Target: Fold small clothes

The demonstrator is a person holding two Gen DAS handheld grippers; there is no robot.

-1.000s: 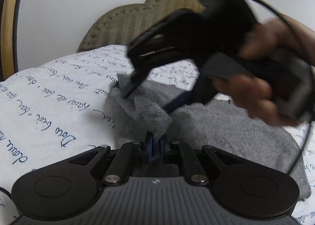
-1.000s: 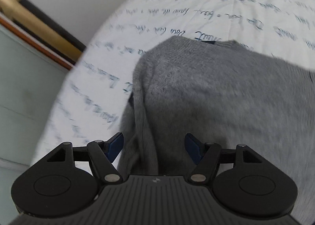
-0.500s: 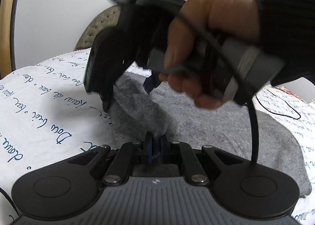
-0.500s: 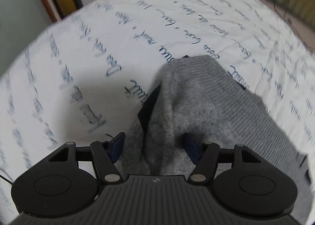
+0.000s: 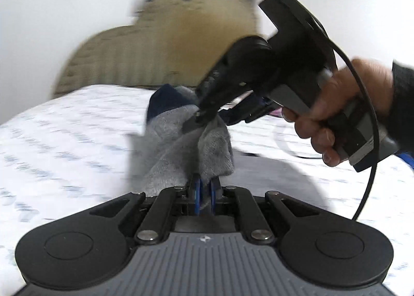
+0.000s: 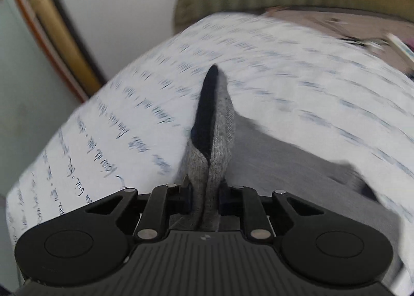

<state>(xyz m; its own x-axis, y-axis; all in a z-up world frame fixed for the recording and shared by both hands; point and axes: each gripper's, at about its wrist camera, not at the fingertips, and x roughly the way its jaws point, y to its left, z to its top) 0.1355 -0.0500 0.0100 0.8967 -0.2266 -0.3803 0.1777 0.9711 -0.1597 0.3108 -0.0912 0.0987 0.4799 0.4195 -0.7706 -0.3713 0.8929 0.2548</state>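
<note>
Left gripper (image 5: 204, 196): jaws clenched on a bunched fold of the grey sweater (image 5: 181, 151), cloth rising straight from between the blue pads. Just beyond, the right gripper (image 5: 196, 121) bites the same raised bunch from above, held by a hand (image 5: 333, 115) in a dark sleeve.

Right wrist view: right gripper (image 6: 205, 193) has just been closing and now pinches a doubled ridge of sweater (image 6: 220, 135) standing up between its fingers.

Sweater: grey knit, fuzzy, with a dark navy lining or collar showing at the lifted peak. The rest trails flat on the bed sheet (image 6: 297, 76), white with blue handwriting print.

Left view alone shows the hand, cable and padded tan headboard (image 5: 160, 45) in full; right view alone shows a gold-and-orange frame (image 6: 59, 37) leaning past the bed's left edge. Both views blurred.
</note>
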